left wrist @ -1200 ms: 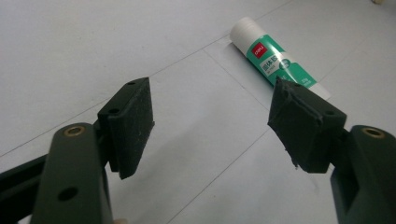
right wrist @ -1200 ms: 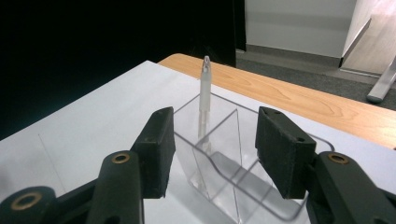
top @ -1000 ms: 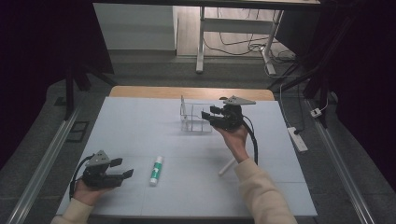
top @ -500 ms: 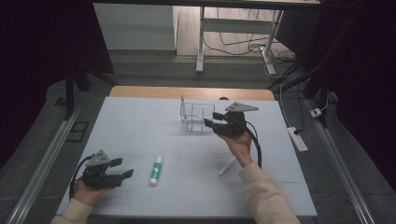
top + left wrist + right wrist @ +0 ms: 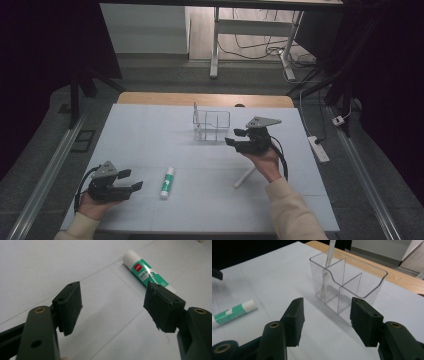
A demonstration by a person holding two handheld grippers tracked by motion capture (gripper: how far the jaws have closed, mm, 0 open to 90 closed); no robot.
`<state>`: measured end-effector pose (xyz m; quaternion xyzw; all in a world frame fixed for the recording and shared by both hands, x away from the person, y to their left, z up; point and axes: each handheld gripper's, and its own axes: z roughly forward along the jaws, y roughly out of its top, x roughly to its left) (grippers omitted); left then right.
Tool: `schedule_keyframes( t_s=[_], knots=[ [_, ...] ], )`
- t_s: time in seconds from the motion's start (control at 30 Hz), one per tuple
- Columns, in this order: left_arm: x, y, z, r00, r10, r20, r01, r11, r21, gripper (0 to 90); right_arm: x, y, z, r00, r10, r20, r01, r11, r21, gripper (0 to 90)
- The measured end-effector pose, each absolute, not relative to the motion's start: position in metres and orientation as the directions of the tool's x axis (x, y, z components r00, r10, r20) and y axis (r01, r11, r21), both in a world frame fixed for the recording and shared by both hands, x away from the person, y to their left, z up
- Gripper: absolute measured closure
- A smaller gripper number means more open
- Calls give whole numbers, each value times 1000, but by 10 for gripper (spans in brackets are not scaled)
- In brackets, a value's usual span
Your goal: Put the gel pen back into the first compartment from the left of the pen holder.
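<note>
Table top (image 5: 150,140): pale blue-grey with faint thin grid lines, a tan wooden edge (image 5: 200,99) along its far side at upper centre of the high view. Glue stick (image 5: 167,182), lower centre of that view: white cap and body, green label with white lettering and a small red mark; organiser (image 5: 212,125), centre: clear and colourless, holding a white stick (image 5: 327,262); another white stick (image 5: 244,177) lies right of centre. Left gripper (image 5: 131,181) and right gripper (image 5: 233,137): black jaws with brass-coloured screw points, each topped by a grey plate; sleeves (image 5: 295,215) at the bottom edge are cream.

clear glossy plastic organizer (image 5: 352,287), matt white table (image 5: 150,135)
</note>
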<state>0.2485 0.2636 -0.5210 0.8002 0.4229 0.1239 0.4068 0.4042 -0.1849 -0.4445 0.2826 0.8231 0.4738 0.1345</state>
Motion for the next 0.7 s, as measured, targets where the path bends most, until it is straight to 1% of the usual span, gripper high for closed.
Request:
schedule_keyframes(
  t_s=[0.47,0.7],
  knots=[
    [248,263,-521,612,777,-145,575,-312,757,306,399,-202,-447,-821,571,10,326,454,829,415],
    [249,263,-521,613,777,-145,573,-310,759,306,399,-205,-449,-843,537,-27,314,533,786,390]
  ],
)
